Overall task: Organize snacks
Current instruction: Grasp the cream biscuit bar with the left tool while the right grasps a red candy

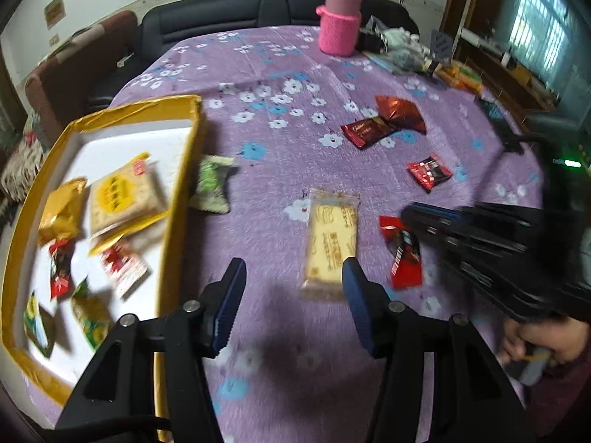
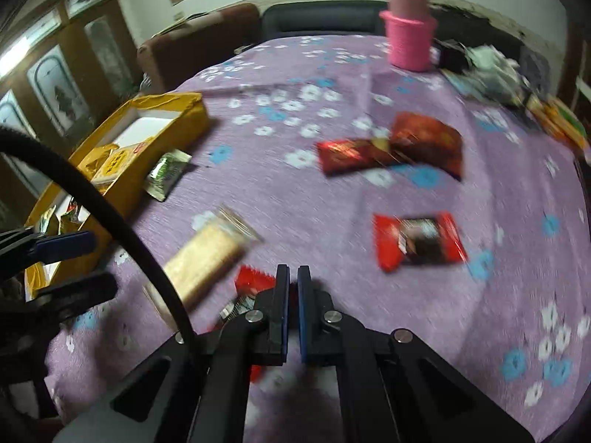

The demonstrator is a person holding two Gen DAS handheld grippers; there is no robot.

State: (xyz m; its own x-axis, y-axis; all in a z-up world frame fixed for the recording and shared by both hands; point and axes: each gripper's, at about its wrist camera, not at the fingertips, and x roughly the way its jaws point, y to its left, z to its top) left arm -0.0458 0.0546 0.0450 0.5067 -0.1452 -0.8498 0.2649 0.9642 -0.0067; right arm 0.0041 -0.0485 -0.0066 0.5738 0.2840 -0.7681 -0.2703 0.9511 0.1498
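Snacks are lying loose on the purple tabletop [image 1: 280,155]. Left gripper [image 1: 293,269] is hovering wide open over a beige wafer pack [image 1: 332,236]. Right gripper [image 2: 293,277] is sitting nearly closed, empty, over a red packet [image 2: 251,284]. Farther left, a yellow box [image 1: 177,184] is holding several packs. A pink bottle [image 1: 340,26] is standing farthest.

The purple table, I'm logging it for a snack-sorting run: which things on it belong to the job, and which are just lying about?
Belongs to the job:
yellow box with snacks already inside
beige cracker pack
green packet beside the box
red packets
left gripper, right gripper

Just lying about:
pink bottle
clutter at the far edge
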